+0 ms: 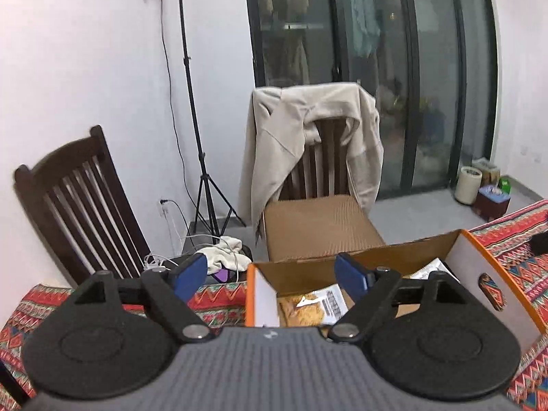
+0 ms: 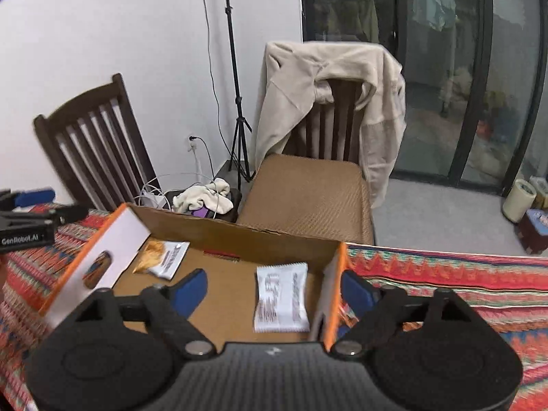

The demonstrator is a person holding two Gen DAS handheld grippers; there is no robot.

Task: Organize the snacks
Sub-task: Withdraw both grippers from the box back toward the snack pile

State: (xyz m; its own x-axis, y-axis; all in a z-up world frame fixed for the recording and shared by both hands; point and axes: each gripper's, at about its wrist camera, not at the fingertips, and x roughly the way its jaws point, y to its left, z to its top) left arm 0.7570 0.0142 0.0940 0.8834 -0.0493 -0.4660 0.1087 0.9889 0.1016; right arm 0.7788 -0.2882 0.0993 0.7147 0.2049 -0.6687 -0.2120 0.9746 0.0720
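Observation:
An open cardboard box with orange edges stands on the patterned tablecloth. Inside lie a yellow-and-white snack packet near the left wall and a white snack packet near the right wall. My left gripper is open and empty, over the box's left wall. My right gripper is open and empty, straddling the box's right wall above the white packet. The left gripper also shows in the right wrist view at the far left.
The table carries a red patterned cloth. Beyond it stand two dark wooden chairs, one draped with a beige jacket. A tripod, cables and cloth lie on the floor. Glass doors are at the back right.

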